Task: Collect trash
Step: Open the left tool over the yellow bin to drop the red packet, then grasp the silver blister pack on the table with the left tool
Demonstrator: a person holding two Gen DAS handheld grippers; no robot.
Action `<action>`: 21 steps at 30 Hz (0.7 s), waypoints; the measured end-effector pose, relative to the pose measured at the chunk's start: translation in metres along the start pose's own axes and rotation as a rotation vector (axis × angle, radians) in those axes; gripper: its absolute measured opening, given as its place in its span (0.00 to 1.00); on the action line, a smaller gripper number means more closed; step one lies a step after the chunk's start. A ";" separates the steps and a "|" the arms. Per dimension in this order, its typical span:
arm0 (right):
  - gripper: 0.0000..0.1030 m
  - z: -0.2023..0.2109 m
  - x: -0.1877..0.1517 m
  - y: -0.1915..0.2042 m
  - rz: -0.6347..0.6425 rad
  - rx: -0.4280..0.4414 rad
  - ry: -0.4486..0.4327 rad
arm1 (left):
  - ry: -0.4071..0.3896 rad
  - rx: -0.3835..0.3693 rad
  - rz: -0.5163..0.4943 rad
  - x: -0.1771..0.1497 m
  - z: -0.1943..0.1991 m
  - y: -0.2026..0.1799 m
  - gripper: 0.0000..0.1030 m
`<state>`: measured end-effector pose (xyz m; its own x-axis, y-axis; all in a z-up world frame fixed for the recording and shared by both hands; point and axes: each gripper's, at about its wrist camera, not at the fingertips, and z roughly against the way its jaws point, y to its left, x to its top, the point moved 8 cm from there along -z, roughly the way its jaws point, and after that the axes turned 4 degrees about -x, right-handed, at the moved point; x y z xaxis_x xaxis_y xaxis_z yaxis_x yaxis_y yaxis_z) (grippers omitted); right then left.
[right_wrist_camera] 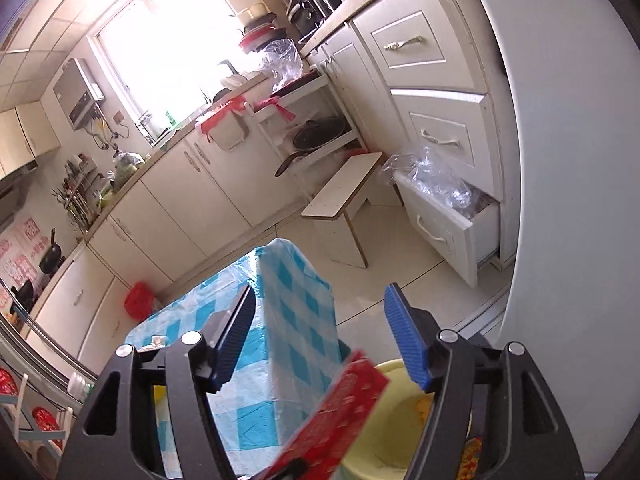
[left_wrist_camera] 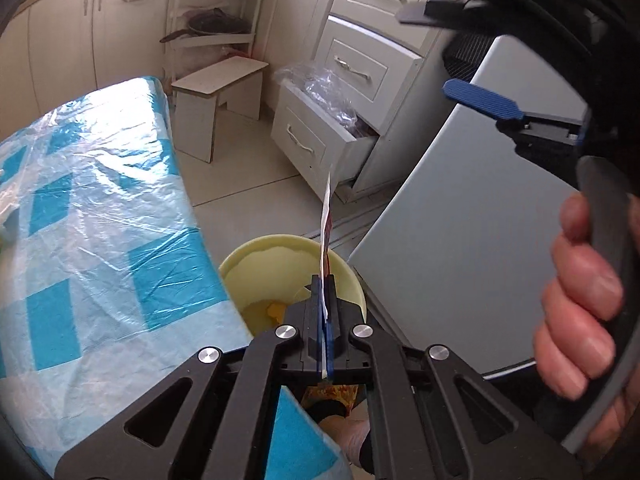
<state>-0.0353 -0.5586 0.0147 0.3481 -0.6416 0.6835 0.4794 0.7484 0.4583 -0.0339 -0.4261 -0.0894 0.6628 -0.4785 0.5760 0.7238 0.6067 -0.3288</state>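
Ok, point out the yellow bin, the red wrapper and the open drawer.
yellow bin (left_wrist_camera: 276, 256), left wrist view, on its inner back wall.
red wrapper (right_wrist_camera: 340, 412), right wrist view, on its flat printed face.
open drawer (right_wrist_camera: 444, 232), right wrist view, on its front panel near the handle.

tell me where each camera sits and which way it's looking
Left wrist: rides the left gripper, looking forward and down past the checked table into the yellow bin. Its shut fingers pinch a flat red packet edge-on; the right gripper and the person's hand show at right.
Right wrist: rides the open right gripper, looking across the kitchen toward the window.
Shared: table, bin, packet, stool, open drawer.
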 end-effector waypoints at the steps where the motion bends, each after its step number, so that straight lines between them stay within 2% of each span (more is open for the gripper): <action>1: 0.63 -0.001 0.001 0.000 -0.005 0.004 0.001 | 0.011 0.002 0.007 0.002 -0.009 -0.001 0.06; 2: 0.63 -0.001 0.002 0.000 -0.009 0.008 -0.002 | 0.019 0.006 0.014 0.003 -0.015 -0.001 0.10; 4: 0.63 0.001 0.005 0.001 -0.014 0.017 -0.011 | 0.016 0.015 0.023 0.005 -0.019 0.000 0.32; 6: 0.63 0.002 0.006 0.003 -0.015 0.023 -0.016 | -0.005 0.026 0.019 0.007 -0.014 -0.001 0.40; 14: 0.64 0.003 0.007 0.011 -0.026 0.049 -0.027 | -0.087 0.066 -0.005 0.000 0.049 0.010 0.49; 21: 0.65 0.002 0.000 0.023 0.002 0.066 -0.022 | -0.174 0.163 -0.021 -0.047 0.148 0.042 0.55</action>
<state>-0.0259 -0.5406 0.0263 0.3308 -0.6363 0.6969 0.4245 0.7599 0.4923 -0.0628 -0.2839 -0.0197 0.5946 -0.3837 0.7066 0.6870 0.6990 -0.1986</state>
